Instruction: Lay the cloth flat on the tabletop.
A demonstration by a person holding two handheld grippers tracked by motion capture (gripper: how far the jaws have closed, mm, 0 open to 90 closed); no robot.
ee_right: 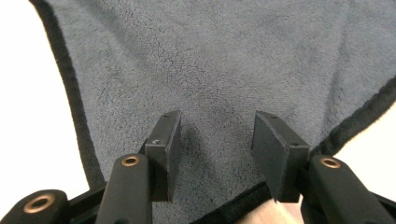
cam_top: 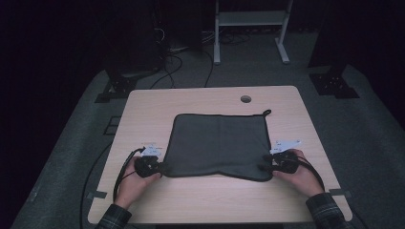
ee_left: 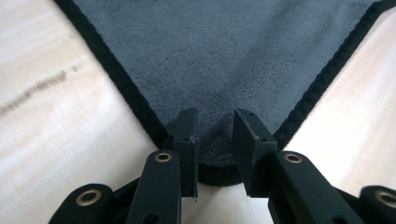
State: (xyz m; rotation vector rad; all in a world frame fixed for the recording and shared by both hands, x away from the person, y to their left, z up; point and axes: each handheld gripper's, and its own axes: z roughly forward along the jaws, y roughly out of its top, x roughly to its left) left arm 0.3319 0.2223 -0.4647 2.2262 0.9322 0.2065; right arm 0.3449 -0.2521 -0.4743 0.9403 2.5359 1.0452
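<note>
Currently: grey cloth [cam_top: 217,145], soft, light, limp; take at near corners by the hem. Left gripper [ee_left: 215,140] narrowly open over one corner, right gripper [ee_right: 217,149] wider over the other

Your grippers sit at the cloth's [cam_top: 218,145] 7 and 5 o'clock corners. Paper tags [cam_top: 286,143] lie just at 12 of each; the rest of the table [cam_top: 205,200] is open all round.

The cloth [cam_top: 217,143] is showing dark grey with a black edge all around. The bench [cam_top: 210,200] is looking light brown (like pale wood). Both grippers [cam_top: 162,168] [cam_top: 263,164] are showing black, and the sleeves [cam_top: 327,210] are wearing a checked pattern.
</note>
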